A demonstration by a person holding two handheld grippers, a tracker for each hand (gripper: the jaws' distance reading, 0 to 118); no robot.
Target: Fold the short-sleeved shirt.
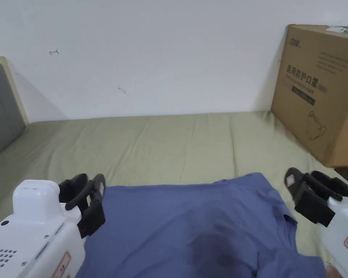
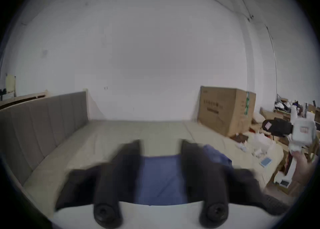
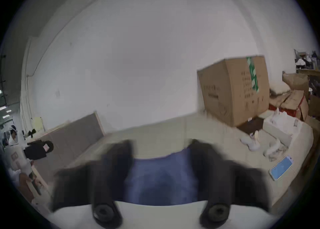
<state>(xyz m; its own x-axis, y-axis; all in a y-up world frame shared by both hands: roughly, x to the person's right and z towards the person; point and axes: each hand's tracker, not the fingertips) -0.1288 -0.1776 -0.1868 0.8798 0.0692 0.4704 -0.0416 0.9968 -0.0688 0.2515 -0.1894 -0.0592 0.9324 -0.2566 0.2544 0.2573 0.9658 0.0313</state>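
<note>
A: Step?
B: Pre-fold. Blue short-sleeved shirt (image 1: 191,224) flat on the bed (image 1: 162,144), 6 o'clock. My left claw (image 1: 85,197) and right claw (image 1: 307,188) gape, empty.
A: Next?
B: Probably pinching the far edge.

A bedroom used for storage: a bed (image 1: 169,144) with a grey padded headboard (image 1: 1,108) stands against a white wall (image 1: 151,54), with a cardboard box (image 1: 318,90) on it and clutter beside it.

All views facing wall (image 1: 162,54)
</note>
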